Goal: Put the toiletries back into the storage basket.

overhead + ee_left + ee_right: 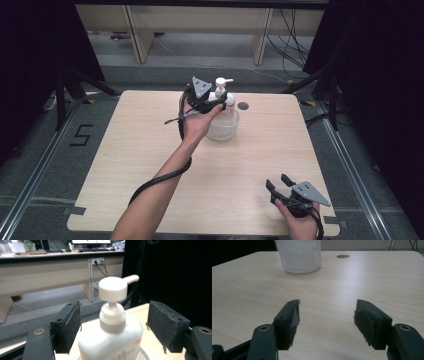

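Left gripper at the table's far middle, jaws apart, straddling the white pump bottle just below its neck; pads clear of both flanks, though contact hard to rule out from above. Bottle upright, long axis vertical, standing in the ribbed white basket. Right gripper near the front right corner, jaws apart, empty, well apart from the bottle. One bottle, one basket, two grippers.

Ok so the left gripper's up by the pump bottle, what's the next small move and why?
Probably close the left gripper on the bottle. Its jaws stand open on either side of the bottle's shoulders, just below the pump, with a gap on each side. The bottle sits in the white basket; the right gripper is open and far off.
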`<action>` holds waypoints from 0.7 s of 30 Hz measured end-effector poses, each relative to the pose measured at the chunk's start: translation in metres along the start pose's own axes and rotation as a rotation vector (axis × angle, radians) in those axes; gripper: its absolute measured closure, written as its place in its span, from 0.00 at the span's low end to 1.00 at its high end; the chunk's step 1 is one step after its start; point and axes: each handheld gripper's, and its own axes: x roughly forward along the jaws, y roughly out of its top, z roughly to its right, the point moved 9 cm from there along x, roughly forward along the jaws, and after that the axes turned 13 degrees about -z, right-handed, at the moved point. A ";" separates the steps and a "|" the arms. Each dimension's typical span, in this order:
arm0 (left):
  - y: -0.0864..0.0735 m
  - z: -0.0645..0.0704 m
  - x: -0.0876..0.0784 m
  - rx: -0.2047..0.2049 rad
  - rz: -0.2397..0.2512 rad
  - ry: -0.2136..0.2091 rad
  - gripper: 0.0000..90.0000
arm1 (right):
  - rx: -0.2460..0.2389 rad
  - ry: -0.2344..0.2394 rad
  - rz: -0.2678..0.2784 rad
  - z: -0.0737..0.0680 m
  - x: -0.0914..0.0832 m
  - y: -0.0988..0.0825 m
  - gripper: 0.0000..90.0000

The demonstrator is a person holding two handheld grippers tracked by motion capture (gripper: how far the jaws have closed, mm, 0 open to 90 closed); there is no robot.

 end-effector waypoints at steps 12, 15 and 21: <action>-0.043 -0.020 -0.032 0.010 -0.011 -0.026 0.29 | -0.008 -0.003 -0.007 -0.002 0.001 0.000 0.41; -0.056 -0.027 -0.042 0.015 -0.008 -0.023 0.29 | -0.013 -0.010 -0.003 -0.001 0.001 0.000 0.41; -0.074 -0.034 -0.059 0.051 0.011 -0.021 0.29 | -0.023 -0.020 0.010 0.000 0.000 0.001 0.41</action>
